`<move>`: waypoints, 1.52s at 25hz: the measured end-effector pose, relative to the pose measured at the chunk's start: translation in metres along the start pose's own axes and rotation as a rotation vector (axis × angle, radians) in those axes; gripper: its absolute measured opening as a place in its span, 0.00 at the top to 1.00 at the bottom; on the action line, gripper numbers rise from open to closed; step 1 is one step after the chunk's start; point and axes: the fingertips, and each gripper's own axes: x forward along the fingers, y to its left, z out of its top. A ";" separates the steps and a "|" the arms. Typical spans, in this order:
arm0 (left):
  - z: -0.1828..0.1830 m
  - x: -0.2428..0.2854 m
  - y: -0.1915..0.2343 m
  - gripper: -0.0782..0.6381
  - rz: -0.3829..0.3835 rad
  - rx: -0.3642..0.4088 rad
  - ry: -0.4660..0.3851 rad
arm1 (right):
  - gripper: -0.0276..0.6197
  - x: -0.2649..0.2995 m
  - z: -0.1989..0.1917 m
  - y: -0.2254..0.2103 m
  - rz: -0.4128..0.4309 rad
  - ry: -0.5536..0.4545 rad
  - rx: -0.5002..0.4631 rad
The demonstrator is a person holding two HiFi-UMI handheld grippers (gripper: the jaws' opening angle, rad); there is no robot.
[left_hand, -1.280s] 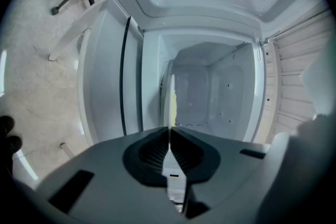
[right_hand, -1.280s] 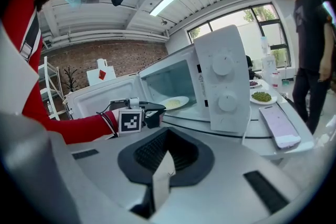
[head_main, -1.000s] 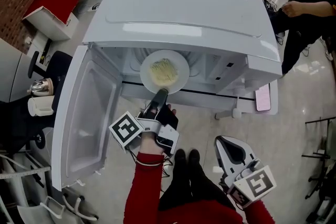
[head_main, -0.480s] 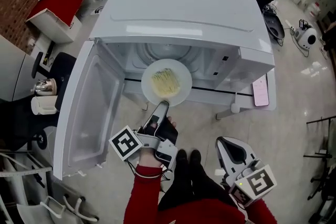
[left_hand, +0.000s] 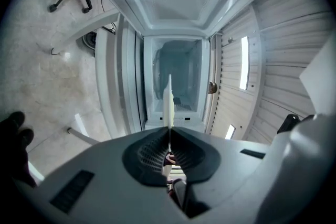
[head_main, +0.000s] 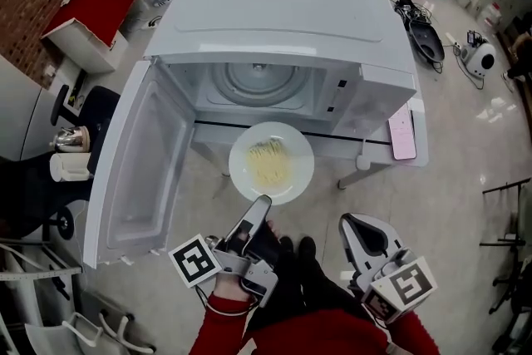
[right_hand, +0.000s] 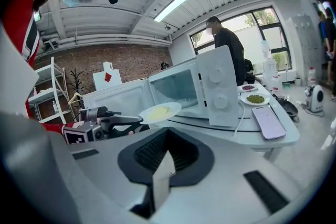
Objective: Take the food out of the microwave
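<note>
The white microwave (head_main: 283,12) stands on a table with its door (head_main: 137,170) swung open to the left. A white plate of pale noodles (head_main: 271,163) hangs level in front of the cavity, past the table's front edge. My left gripper (head_main: 259,204) is shut on the plate's near rim. In the left gripper view the plate (left_hand: 168,102) shows edge-on between the jaws of that gripper (left_hand: 169,139), with the cavity (left_hand: 178,78) beyond. My right gripper (head_main: 366,239) stays low at the right, shut on nothing. Its own view shows its tip (right_hand: 164,165), the plate (right_hand: 160,110) and the left gripper (right_hand: 123,121).
A glass turntable (head_main: 259,81) sits in the cavity. A phone (head_main: 402,133) lies on the table right of the microwave, with two small dishes of food (right_hand: 255,98) behind it. A person (right_hand: 228,50) stands behind the table. A kettle (head_main: 66,137) is at the left.
My left gripper has drawn the plate of noodles out of the microwave cavity toward me, past the table edge. The right gripper has stayed in place.
</note>
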 end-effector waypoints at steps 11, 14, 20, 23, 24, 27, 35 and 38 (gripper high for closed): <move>-0.062 -0.043 0.007 0.87 0.020 -0.010 0.132 | 0.94 -0.028 0.006 0.010 0.035 -0.075 -0.063; -0.074 -0.050 0.005 0.87 0.014 -0.002 0.173 | 0.94 -0.034 0.007 0.011 0.043 -0.083 -0.069; -0.100 -0.065 -0.002 0.87 0.019 0.012 0.255 | 0.94 -0.052 0.005 0.013 0.069 -0.094 -0.088; -0.111 -0.073 -0.004 0.87 0.020 0.019 0.301 | 0.94 -0.060 0.005 0.014 0.066 -0.085 -0.075; -0.116 -0.075 -0.005 0.87 0.022 0.020 0.317 | 0.94 -0.063 0.006 0.015 0.065 -0.085 -0.068; -0.128 -0.082 -0.007 0.87 0.027 0.024 0.365 | 0.94 -0.075 0.007 0.014 0.077 -0.115 -0.101; -0.159 -0.089 -0.019 0.87 0.019 -0.011 0.474 | 0.94 -0.103 0.013 0.013 0.063 -0.135 -0.128; -0.166 -0.089 -0.024 0.87 0.012 -0.009 0.504 | 0.94 -0.111 0.018 0.015 0.068 -0.151 -0.134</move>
